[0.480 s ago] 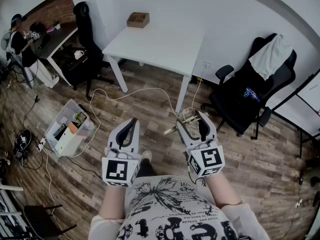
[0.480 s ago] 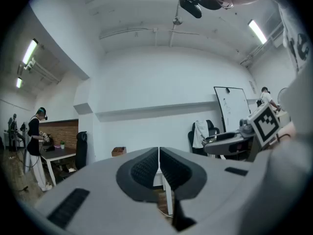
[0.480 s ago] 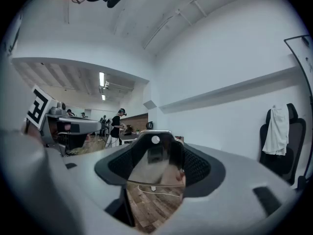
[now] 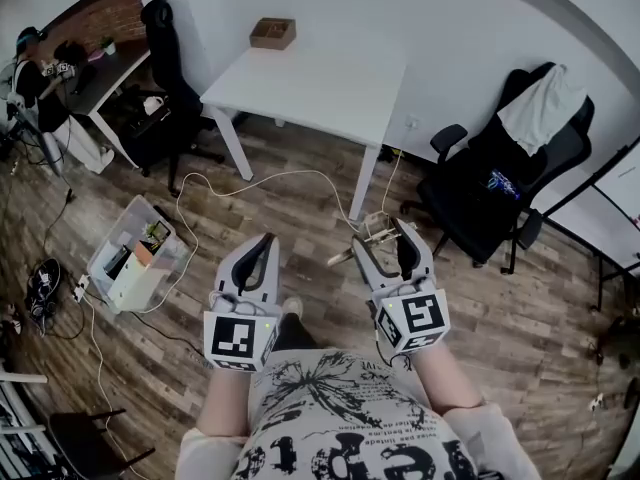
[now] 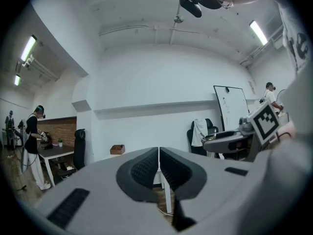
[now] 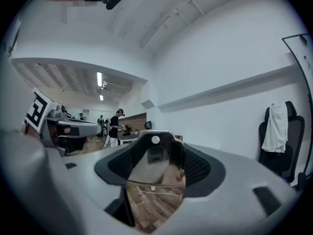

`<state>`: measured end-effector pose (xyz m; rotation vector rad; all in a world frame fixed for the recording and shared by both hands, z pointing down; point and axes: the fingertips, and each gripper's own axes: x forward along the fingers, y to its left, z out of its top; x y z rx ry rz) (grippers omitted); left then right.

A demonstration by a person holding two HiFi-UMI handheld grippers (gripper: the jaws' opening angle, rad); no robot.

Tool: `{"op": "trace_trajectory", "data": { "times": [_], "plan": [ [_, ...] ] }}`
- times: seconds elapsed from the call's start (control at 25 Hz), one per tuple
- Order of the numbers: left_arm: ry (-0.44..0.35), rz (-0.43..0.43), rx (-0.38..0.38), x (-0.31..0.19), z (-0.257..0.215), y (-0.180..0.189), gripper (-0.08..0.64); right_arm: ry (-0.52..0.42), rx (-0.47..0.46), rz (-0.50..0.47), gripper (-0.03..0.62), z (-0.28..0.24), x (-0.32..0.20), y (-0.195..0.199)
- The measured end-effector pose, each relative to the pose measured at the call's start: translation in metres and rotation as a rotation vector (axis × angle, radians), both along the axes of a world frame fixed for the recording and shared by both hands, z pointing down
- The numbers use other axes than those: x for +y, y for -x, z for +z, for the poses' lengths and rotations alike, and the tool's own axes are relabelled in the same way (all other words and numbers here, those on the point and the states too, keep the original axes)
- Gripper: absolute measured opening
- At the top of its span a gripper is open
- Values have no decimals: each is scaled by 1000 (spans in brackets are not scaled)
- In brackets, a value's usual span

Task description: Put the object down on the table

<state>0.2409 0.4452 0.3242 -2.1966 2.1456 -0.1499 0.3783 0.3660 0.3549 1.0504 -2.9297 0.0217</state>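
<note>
My right gripper (image 4: 380, 236) is held over the wooden floor, shut on a clear, see-through object (image 4: 373, 230) that fills the gap between its pads. In the right gripper view this clear object (image 6: 155, 173) has a rounded top edge, and the floor shows through it. The left gripper (image 4: 262, 243) hangs beside it at the same height, shut, with its pads touching and nothing between them (image 5: 159, 166). The white table (image 4: 310, 83) stands ahead against the wall, well beyond both grippers.
A small wooden box (image 4: 272, 33) sits at the table's far left corner. A black office chair (image 4: 485, 198) with a white cloth stands to the right. A plastic bin (image 4: 135, 256) and a white cable (image 4: 255, 190) lie on the floor to the left. A person (image 4: 30, 73) stands at a desk far left.
Both grippers keep their places and grips. The head view has shifted a little, so the table and room sit slightly further left.
</note>
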Motion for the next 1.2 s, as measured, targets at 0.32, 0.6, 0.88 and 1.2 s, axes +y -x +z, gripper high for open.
{"op": "trace_trajectory", "data": {
  "times": [0.32, 0.6, 0.88, 1.2],
  "plan": [
    [20, 21, 7, -32, 15, 47, 12, 47, 37, 33, 279, 19, -32, 42],
    [30, 49, 30, -86, 14, 120, 12, 72, 41, 81, 279, 21, -82, 107],
    [49, 77, 23, -138, 20, 196, 12, 77, 33, 149, 279, 15, -140, 170],
    [80, 64, 53, -172, 28, 248, 12, 111, 42, 142, 279, 18, -182, 224]
  ]
}}
